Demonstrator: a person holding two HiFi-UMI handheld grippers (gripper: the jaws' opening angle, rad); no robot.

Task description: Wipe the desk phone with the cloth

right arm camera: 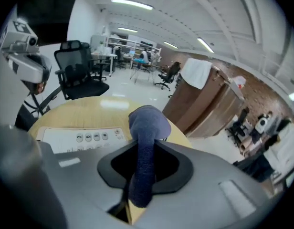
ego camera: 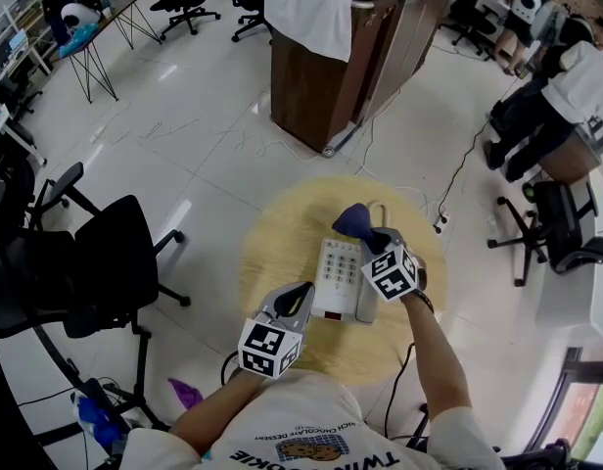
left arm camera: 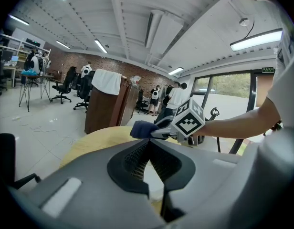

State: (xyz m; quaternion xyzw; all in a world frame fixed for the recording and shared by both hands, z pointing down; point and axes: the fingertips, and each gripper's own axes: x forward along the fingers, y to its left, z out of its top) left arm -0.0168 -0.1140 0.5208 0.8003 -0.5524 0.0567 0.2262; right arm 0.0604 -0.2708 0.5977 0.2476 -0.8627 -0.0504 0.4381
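Observation:
A white desk phone (ego camera: 338,274) lies on the round wooden table (ego camera: 282,233). My right gripper (ego camera: 370,235) hovers over the phone's far right corner, shut on a dark blue cloth (ego camera: 353,220) that bunches out past the fingertips. In the right gripper view the cloth (right arm camera: 145,128) stands up between the jaws of the right gripper (right arm camera: 142,151), with the phone's keypad (right arm camera: 89,137) just below to the left. My left gripper (ego camera: 301,294) sits at the phone's near left corner, jaws together with nothing in them. The left gripper view shows the left gripper (left arm camera: 148,159) shut and the cloth (left arm camera: 142,128) ahead.
A brown wooden lectern (ego camera: 331,76) draped with a white towel (ego camera: 306,13) stands beyond the table. Black office chairs (ego camera: 106,262) crowd the left side, another chair (ego camera: 561,228) sits at the right. A cable (ego camera: 458,169) runs across the floor behind the table.

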